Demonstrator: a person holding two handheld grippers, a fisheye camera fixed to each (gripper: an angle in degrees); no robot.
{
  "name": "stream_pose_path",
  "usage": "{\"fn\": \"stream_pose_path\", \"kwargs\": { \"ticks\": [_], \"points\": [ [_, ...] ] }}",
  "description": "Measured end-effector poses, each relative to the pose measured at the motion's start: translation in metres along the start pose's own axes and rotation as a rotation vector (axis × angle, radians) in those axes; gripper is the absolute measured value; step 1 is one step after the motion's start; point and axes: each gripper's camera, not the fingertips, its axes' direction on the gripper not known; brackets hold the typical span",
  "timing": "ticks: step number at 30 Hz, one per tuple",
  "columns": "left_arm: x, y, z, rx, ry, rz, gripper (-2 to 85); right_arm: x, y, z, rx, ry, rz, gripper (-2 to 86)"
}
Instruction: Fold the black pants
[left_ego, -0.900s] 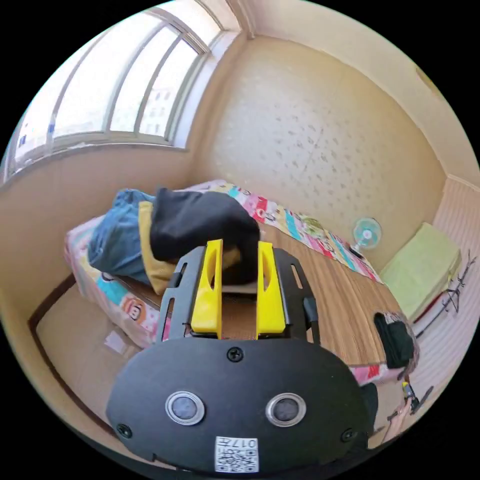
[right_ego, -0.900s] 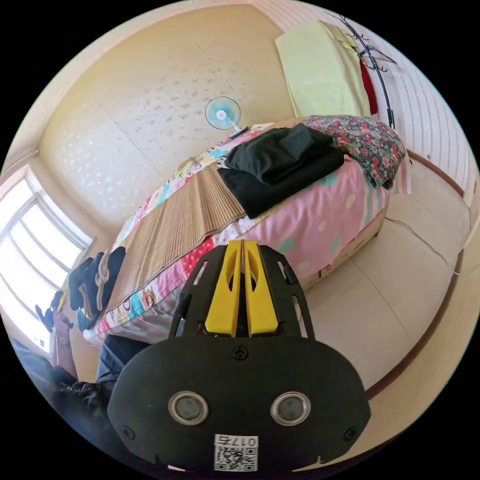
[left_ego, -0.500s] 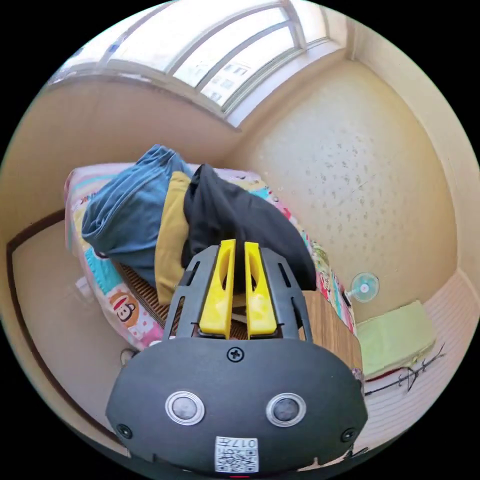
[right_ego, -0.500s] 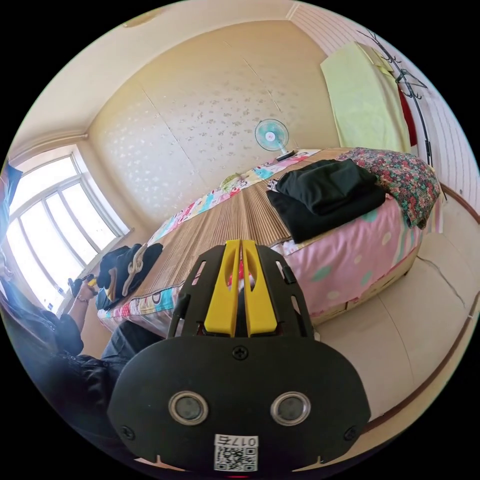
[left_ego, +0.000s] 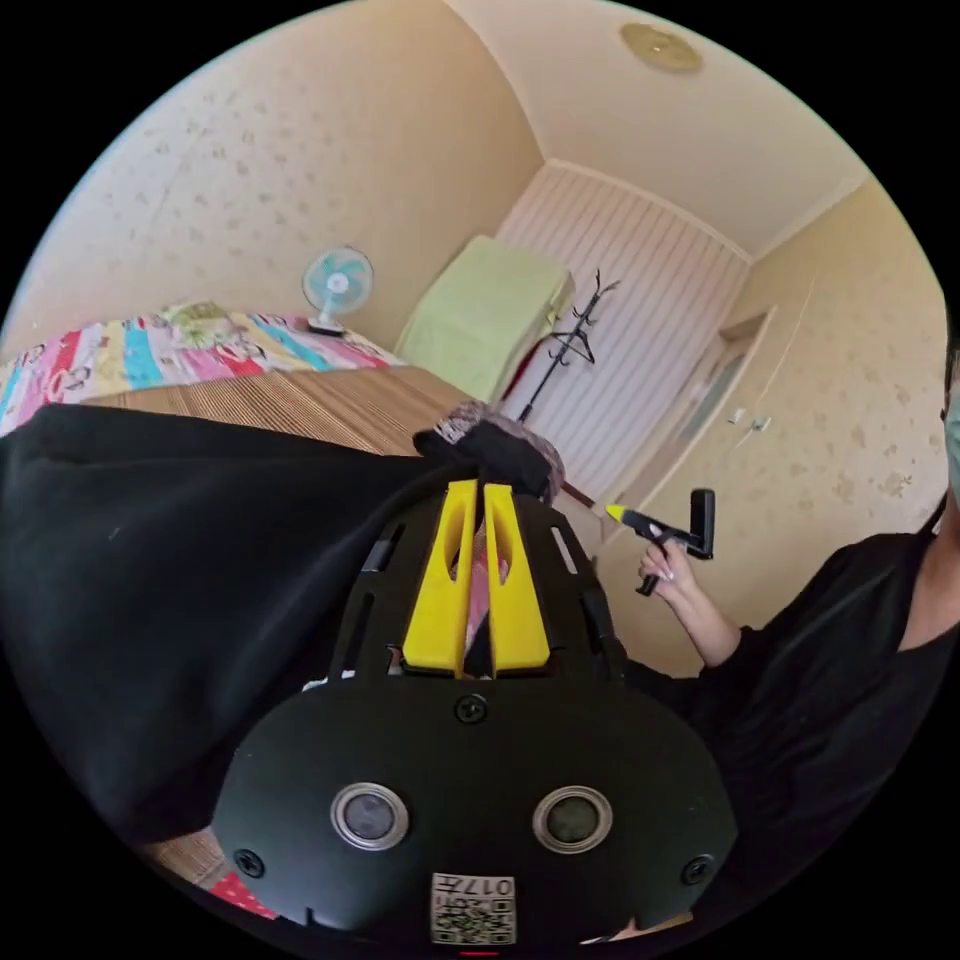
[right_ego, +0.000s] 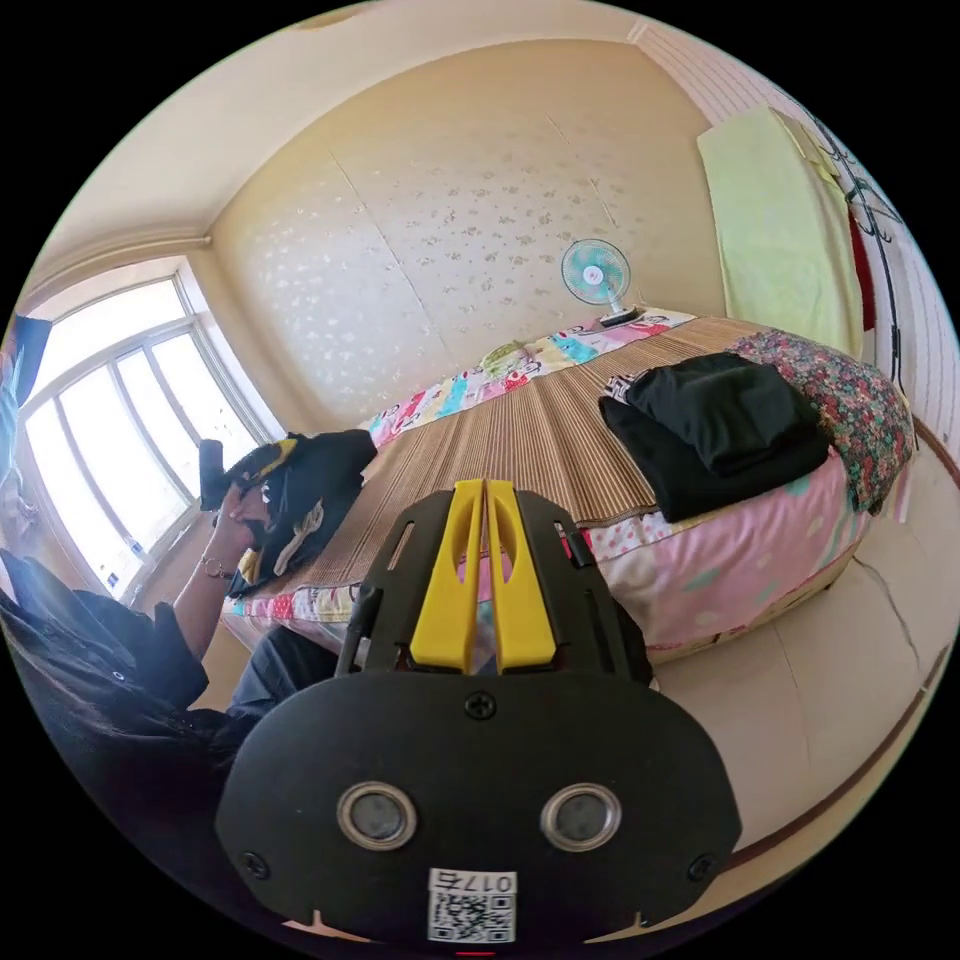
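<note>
Partly hidden black pants (left_ego: 170, 580) behind left tool (left_ego: 478, 495), grip unclear

bright daylight | window (right_ego: 95, 420) overexposed | fisheye edges bent | sharp focus

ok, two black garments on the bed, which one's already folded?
The black folded stack beside the floral pillow. The other black garment, by the window end, is a loose heap at the left gripper.

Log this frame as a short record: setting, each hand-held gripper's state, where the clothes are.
setting: bedroom, bed with a slatted mat
left hand-held gripper: jaws closed, black garment draped beside it; grip not confirmable
right hand-held gripper: jaws closed, empty, off the bed edge
folded black clothes: far end of bed
unfolded pile: window end
fan: by the wall
</note>
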Motion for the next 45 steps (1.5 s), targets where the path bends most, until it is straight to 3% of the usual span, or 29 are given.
{"fn": "stream_pose_path", "kwargs": {
  "ticks": [4, 10, 12, 14, 16, 19, 22, 26, 29, 30, 32, 34, 38, 42, 43, 45],
  "points": [
    [0.015, 0.068, 0.042, -0.137, -0.093, -0.109, 0.9, -0.077, 0.007, 0.066, -0.134, 0.024, -0.174, 1.2],
    [0.050, 0.161, -0.038, 0.029, -0.349, -0.319, 4.5, -0.227, 0.047, 0.230, -0.436, -0.314, -0.423, 7.1],
    [0.049, 0.193, -0.082, 0.123, -0.417, -0.474, 5.3, -0.285, 0.074, 0.285, -0.526, -0.409, -0.550, 10.8],
    [0.042, 0.213, -0.111, 0.178, -0.436, -0.586, 5.6, -0.345, 0.115, 0.342, -0.642, -0.383, -0.712, 13.1],
    [0.036, 0.230, -0.136, 0.221, -0.446, -0.668, 6.3, -0.410, 0.168, 0.391, -0.695, -0.226, -0.879, 15.8],
    [0.037, 0.252, -0.175, 0.304, -0.477, -0.763, 6.8, -0.461, 0.217, 0.379, -0.547, -0.052, -1.015, 17.2],
    [0.041, 0.267, -0.196, 0.348, -0.501, -0.789, 7.3, -0.481, 0.264, 0.347, -0.437, -0.006, -1.084, 16.0],
    [0.029, 0.271, -0.192, 0.341, -0.470, -0.807, 7.8, -0.490, 0.320, 0.340, -0.413, 0.038, -1.144, 16.3],
    [0.020, 0.256, -0.182, 0.337, -0.439, -0.799, 8.6, -0.496, 0.355, 0.370, -0.420, 0.226, -1.248, 14.5],
    [0.020, 0.249, -0.181, 0.348, -0.451, -0.801, 9.4, -0.497, 0.350, 0.369, -0.354, 0.285, -1.227, 11.9],
    [0.018, 0.241, -0.181, 0.373, -0.462, -0.801, 10.9, -0.497, 0.324, 0.354, -0.361, 0.210, -1.163, 6.8],
    [0.012, 0.236, -0.179, 0.406, -0.461, -0.818, 12.4, -0.486, 0.271, 0.315, -0.287, 0.107, -0.957, 5.6],
    [-0.018, 0.231, -0.169, 0.564, -0.252, -0.874, 14.2, -0.471, 0.209, 0.255, -0.112, 0.076, -0.844, 3.8],
    [-0.047, 0.213, -0.141, 0.485, -0.071, -0.988, 11.0, -0.450, 0.153, 0.188, 0.066, 0.128, -0.739, 2.6],
    [-0.041, 0.209, -0.143, 0.495, -0.070, -0.968, 10.2, -0.441, 0.136, 0.164, 0.121, 0.154, -0.703, 2.4],
    [0.020, 0.175, -0.168, 0.551, -0.140, -0.731, 7.0, -0.424, 0.108, 0.122, 0.192, 0.179, -0.649, 2.2]
  ]
}}
